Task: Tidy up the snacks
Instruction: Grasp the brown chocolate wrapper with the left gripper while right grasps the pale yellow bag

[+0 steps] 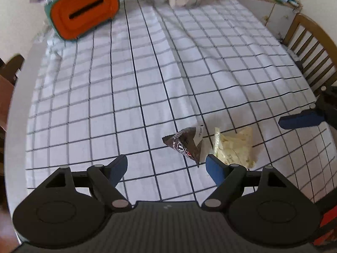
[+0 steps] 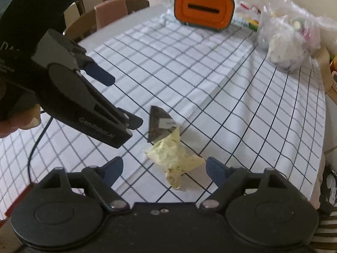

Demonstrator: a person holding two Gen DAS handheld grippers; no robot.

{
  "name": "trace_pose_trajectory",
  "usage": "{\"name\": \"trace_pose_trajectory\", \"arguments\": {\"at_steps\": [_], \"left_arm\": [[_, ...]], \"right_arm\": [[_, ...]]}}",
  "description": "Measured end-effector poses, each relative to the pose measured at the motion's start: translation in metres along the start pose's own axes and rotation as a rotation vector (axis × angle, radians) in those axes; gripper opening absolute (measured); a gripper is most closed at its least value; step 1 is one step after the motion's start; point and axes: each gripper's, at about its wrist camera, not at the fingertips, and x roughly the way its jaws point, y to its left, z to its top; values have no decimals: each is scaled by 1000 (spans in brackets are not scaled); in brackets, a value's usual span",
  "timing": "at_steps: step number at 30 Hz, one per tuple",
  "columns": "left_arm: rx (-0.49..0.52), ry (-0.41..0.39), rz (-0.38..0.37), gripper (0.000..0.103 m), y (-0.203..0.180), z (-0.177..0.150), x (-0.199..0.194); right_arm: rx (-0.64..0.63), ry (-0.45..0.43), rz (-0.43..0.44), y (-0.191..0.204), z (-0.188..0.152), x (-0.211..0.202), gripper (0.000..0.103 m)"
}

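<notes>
Two small snack packets lie side by side on the checked tablecloth: a dark brown one and a crumpled pale yellow one. My left gripper hovers open just short of the dark packet, its right fingertip beside the yellow one. My right gripper is open above the yellow packet, which shows between its fingers with the pads apart from it. In the left wrist view one blue finger of the right gripper reaches in from the right.
An orange box with a slot stands at the far end of the table. A clear plastic bag of white things sits near it. Wooden chairs ring the table. A hand holds the left gripper.
</notes>
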Motion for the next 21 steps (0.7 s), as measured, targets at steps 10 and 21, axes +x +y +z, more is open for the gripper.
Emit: {"name": "trace_pose_trajectory", "arguments": {"at_steps": [10, 21], "left_arm": [[-138, 111, -84, 80, 14, 19, 47], [-152, 113, -80, 59, 3, 26, 65]], "right_arm": [[-54, 84, 18, -3, 4, 48, 77], [-65, 79, -33, -5, 7, 72, 73]]}}
